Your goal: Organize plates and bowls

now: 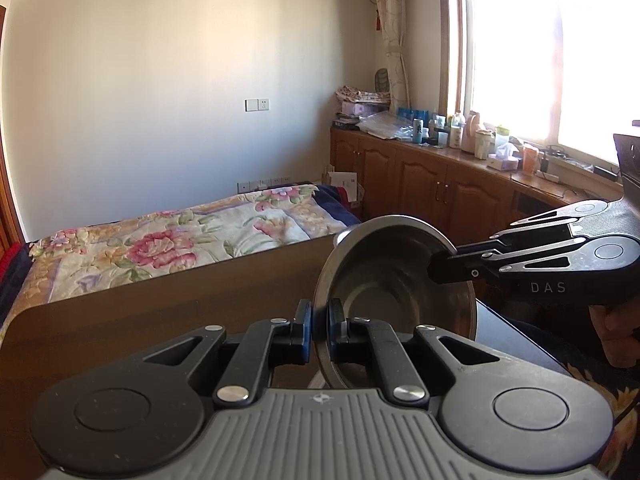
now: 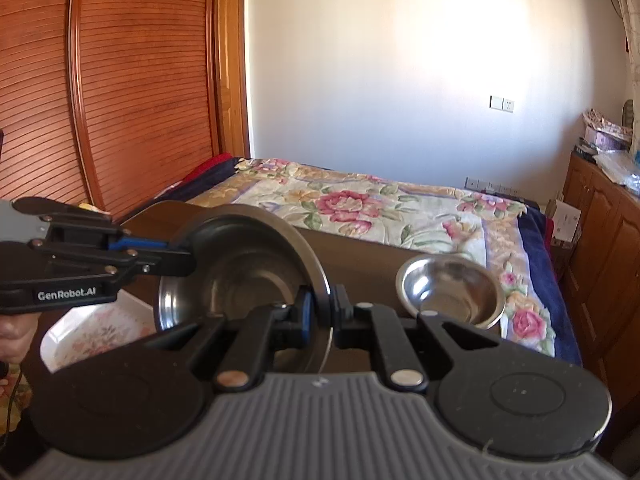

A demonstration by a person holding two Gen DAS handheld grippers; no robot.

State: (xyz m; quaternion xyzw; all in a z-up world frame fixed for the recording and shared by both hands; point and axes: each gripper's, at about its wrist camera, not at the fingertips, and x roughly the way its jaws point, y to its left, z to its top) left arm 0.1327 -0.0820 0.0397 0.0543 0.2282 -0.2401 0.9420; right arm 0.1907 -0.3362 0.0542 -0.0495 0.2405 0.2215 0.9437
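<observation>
Steel bowl (image 1: 394,276), shiny and tilted on edge above the brown table (image 1: 160,320), hangs between us: left gripper (image 1: 319,330) and right gripper (image 2: 320,312) each clamp its rim.

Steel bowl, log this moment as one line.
left tongs: shut on large steel bowl rim | right tongs: shut on opposite rim | bowl: tilted, above table | small steel bowl: on table

A large steel bowl (image 2: 240,276) is held tilted on edge above the table. A smaller steel bowl (image 2: 450,290) is seen upright on the table just beside it, and a floral white tray (image 2: 96,334) lies below.
</observation>
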